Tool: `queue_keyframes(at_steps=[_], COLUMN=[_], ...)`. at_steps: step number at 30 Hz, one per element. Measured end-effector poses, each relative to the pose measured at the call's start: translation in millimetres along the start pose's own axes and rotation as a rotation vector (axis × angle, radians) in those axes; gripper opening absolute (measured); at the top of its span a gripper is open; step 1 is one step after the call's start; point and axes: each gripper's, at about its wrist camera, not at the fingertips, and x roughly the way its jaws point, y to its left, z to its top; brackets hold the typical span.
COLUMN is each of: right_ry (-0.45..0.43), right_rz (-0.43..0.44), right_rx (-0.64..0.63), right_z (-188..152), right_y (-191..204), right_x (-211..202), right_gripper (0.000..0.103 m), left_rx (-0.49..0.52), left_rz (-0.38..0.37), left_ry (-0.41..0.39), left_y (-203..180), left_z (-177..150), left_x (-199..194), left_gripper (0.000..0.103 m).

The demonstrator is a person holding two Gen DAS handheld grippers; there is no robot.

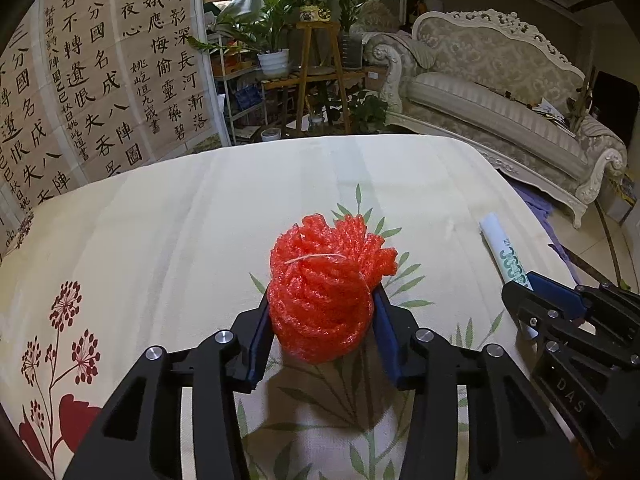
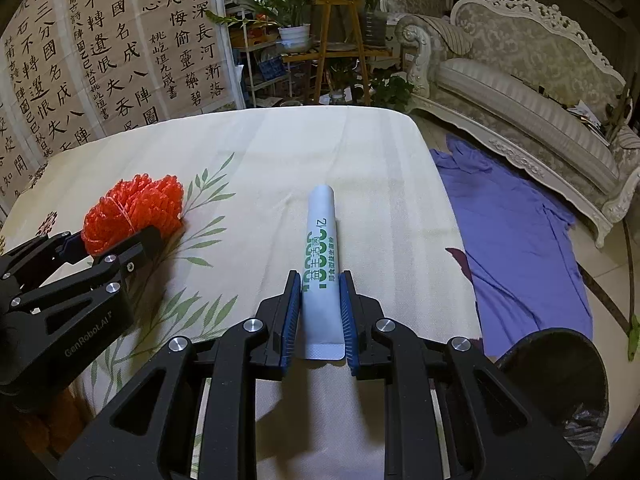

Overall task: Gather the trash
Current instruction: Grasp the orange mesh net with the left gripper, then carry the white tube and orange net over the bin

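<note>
A bunched red foam net (image 1: 324, 280) lies on the flowered tablecloth (image 1: 160, 220). My left gripper (image 1: 320, 300) is shut on it, both blue pads pressing into its near end. In the right wrist view the same red foam net (image 2: 132, 208) shows at the left with the left gripper (image 2: 116, 244) around it. My right gripper (image 2: 320, 280) is shut on a white tube-shaped packet with green print (image 2: 322, 248), which points away along the table. The left wrist view shows that packet (image 1: 504, 248) at the right, its near end inside the right gripper (image 1: 528, 288).
A dark round bin (image 2: 560, 376) stands low at the right, beside the table. A purple cloth (image 2: 516, 232) covers the floor by the table's right edge. An ornate sofa (image 2: 528, 80), plant stands (image 2: 340, 28) and a calligraphy screen (image 2: 100, 48) lie beyond.
</note>
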Motion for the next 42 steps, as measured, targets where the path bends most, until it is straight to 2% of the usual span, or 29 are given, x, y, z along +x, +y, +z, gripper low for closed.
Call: queue_keyframes(at_steps=[9, 18, 24, 30, 36, 42], right_ry=[-0.022, -0.087, -0.124, -0.158, -0.165, -0.157], right_rz=[0.007, -0.021, -0.078, -0.161, -0.246, -0.304], right_rx=[0.004, 0.038, 0.078, 0.155, 0.214, 0.267], right_z=[-14, -52, -74, -100, -119, -134], right_y=[6, -8, -35, -79, -118, -149], right_x=[-23, -78, -111, -142, -153, -155], right_gripper=[0.019, 0.019, 0.019, 0.019, 0.019, 0.019], left_rx=[-0.004, -0.011, 0.025, 0.075, 0.143, 0.201], left_rz=[0.010, -0.020, -0.081, -0.151, -0.222, -0.260], left_ry=[-0.027, -0.089, -0.126, -0.172, -0.192, -0.191], left_y=[1, -12, -45, -84, -130, -167], left_z=[-13, -34, -44, -44, -46, -50], left_x=[-25, -70, -94, -109, -111, -102], left_gripper=[0.044, 0.044, 0.044, 0.044, 0.044, 0.045])
